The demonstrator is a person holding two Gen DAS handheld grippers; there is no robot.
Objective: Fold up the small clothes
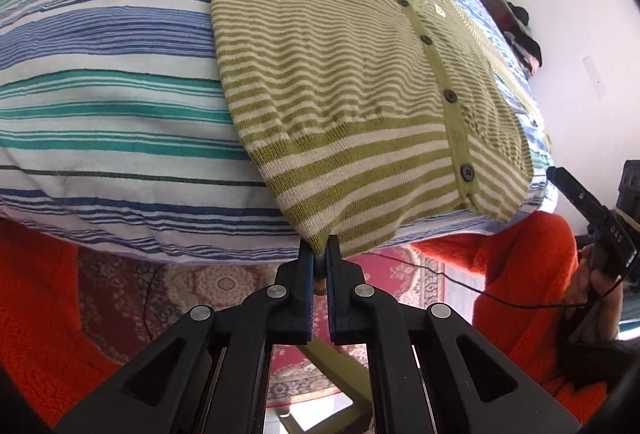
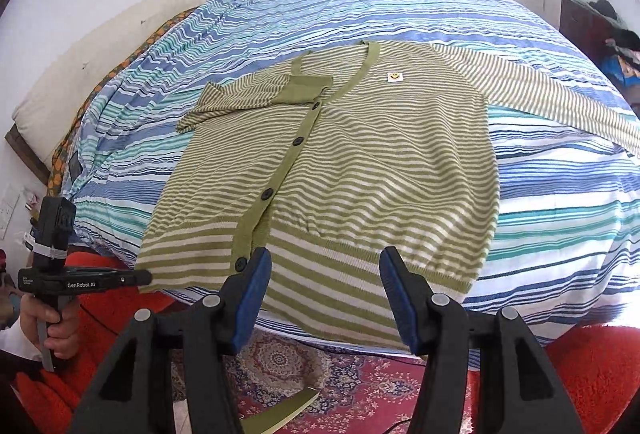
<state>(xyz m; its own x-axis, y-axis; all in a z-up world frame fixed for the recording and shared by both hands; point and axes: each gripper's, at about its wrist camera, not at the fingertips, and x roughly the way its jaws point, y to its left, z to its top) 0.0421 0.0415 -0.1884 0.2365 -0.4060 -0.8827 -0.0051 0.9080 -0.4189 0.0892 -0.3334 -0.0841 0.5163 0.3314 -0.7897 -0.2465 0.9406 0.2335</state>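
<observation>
A green and white striped cardigan (image 2: 340, 170) with dark buttons lies front up on the striped bed; it also shows in the left wrist view (image 1: 344, 82). Its left sleeve (image 2: 256, 94) is folded over the chest, its right sleeve (image 2: 560, 94) lies stretched out to the right. My left gripper (image 1: 319, 246) is shut on the cardigan's lower left hem corner at the bed's near edge; it also shows in the right wrist view (image 2: 136, 279). My right gripper (image 2: 325, 262) is open and empty, above the middle of the hem; it appears in the left wrist view (image 1: 558, 176).
The bed has a blue, teal and white striped cover (image 2: 540, 194). A patterned red rug (image 2: 340, 378) lies on the floor below the bed edge. The person's orange-red sleeves (image 1: 520, 266) are near both grippers. Dark furniture with piled clothes (image 2: 600, 30) stands at the far right.
</observation>
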